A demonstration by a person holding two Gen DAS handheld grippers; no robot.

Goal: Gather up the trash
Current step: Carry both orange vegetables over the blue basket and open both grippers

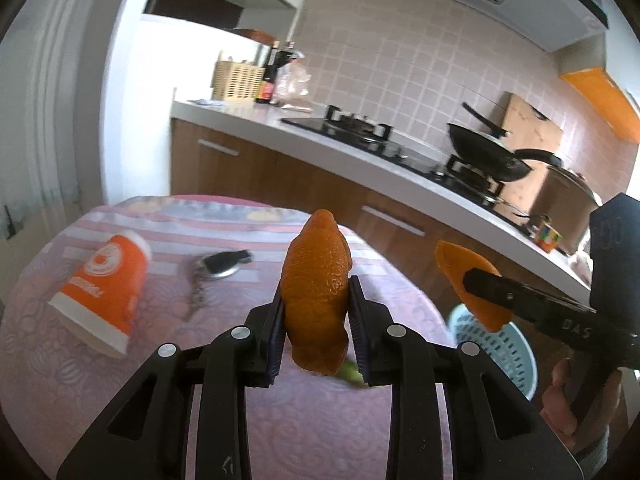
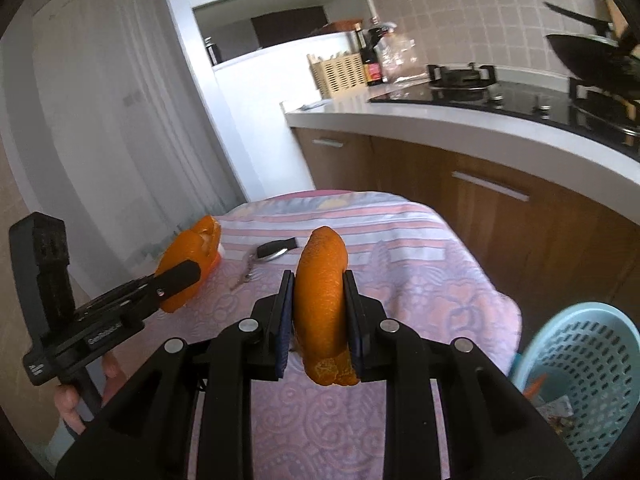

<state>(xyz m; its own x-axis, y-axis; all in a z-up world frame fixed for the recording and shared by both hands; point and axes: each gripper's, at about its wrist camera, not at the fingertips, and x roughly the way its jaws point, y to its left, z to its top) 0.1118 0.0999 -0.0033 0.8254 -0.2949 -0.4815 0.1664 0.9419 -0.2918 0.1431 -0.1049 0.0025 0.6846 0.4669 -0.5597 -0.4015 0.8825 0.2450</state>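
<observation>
My left gripper [image 1: 315, 300] is shut on a piece of orange peel [image 1: 316, 284] and holds it above the table with the pink patterned cloth [image 1: 168, 360]. My right gripper [image 2: 318, 300] is shut on a second orange peel [image 2: 322, 292], also above the cloth [image 2: 420, 280]. Each gripper shows in the other's view: the right one [image 1: 480, 280] with its peel [image 1: 468, 280] at the right, the left one [image 2: 188, 272] with its peel [image 2: 188, 256] at the left. An orange paper cup [image 1: 102, 284] lies on its side on the cloth. A blue perforated trash basket [image 2: 592, 368] stands beside the table at lower right, with some scraps inside.
A car key with a chain [image 1: 220, 266] lies on the cloth mid-table. A bit of green scrap [image 1: 352, 374] shows under the left peel. Behind is a kitchen counter [image 1: 360, 148] with a gas hob, a black wok [image 1: 484, 152], bottles and a wooden rack.
</observation>
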